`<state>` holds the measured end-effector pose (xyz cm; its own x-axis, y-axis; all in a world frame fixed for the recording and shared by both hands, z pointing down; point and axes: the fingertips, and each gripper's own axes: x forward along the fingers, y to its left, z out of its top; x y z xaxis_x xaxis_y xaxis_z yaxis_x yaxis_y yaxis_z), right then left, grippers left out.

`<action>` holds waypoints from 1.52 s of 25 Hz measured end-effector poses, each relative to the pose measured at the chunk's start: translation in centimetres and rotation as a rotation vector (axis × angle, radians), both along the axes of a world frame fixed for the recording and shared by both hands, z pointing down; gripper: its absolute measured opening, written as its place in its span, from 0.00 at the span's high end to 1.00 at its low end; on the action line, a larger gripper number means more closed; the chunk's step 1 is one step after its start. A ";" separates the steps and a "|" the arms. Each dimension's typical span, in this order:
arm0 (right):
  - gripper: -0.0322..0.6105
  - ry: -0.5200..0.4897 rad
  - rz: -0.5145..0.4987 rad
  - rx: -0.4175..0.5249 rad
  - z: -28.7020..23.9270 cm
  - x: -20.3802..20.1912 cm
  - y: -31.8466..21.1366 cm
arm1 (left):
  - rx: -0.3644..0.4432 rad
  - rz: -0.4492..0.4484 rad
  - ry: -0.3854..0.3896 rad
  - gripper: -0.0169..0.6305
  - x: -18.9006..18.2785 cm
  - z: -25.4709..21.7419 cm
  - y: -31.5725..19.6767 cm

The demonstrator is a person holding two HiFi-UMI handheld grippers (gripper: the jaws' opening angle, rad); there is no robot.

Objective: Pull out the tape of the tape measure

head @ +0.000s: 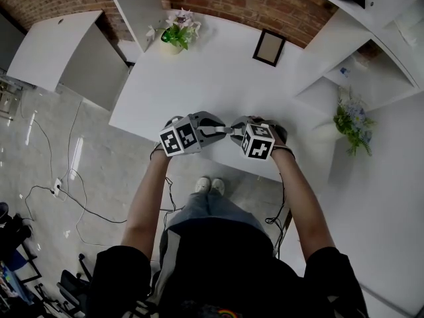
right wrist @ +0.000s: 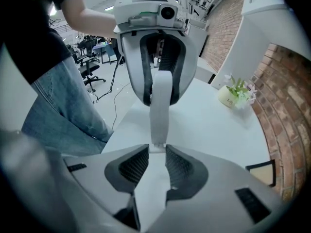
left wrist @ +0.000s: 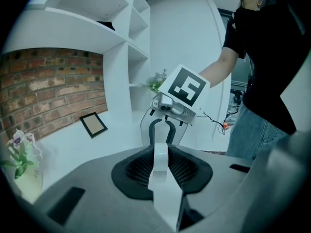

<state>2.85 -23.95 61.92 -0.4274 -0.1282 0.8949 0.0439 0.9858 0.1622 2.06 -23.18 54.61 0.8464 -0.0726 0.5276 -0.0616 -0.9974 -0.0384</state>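
Observation:
A white tape measure (left wrist: 164,193) sits edge-on between the pads of my left gripper (left wrist: 161,153), which is shut on it. From it a white strip of tape (right wrist: 159,111) runs across to my right gripper (right wrist: 157,150). The tape's end tab lies just inside the right fingertips, whose pads touch its two edges. The two grippers face each other tip to tip above the front edge of the white table (head: 199,78); in the head view they are the left gripper (head: 218,130) and the right gripper (head: 236,130). The case is mostly hidden by the jaws there.
A potted flower (head: 177,33) and a small picture frame (head: 269,47) stand at the table's far side by the brick wall. White shelves with a plant (head: 351,124) rise on the right. The person's legs are close against the table's front edge.

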 end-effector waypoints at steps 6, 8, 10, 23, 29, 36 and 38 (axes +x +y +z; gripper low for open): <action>0.79 0.024 0.045 -0.022 0.5 2.1 0.1 | -0.029 0.001 -0.003 0.84 -0.8 0.6 0.2; 0.79 0.026 0.048 -0.025 0.6 2.3 0.3 | -0.036 0.004 -0.003 0.84 -0.8 0.8 0.4; 0.79 0.042 0.045 -0.023 0.8 2.6 0.6 | -0.040 0.009 -0.010 0.84 -0.7 1.0 0.6; 0.79 0.112 0.123 -0.048 2.2 7.2 0.8 | -0.081 -0.018 -0.047 0.84 -3.4 2.4 0.9; 0.79 0.126 0.156 -0.047 2.3 8.7 0.6 | -0.087 -0.036 -0.052 0.84 -4.7 2.6 0.7; 0.79 0.162 0.185 -0.060 2.7 10.5 0.6 | -0.093 -0.039 -0.087 0.84 -6.1 3.1 0.5; 0.79 0.155 0.194 -0.065 2.6 10.6 0.7 | -0.097 -0.039 -0.074 0.84 -6.2 2.8 0.4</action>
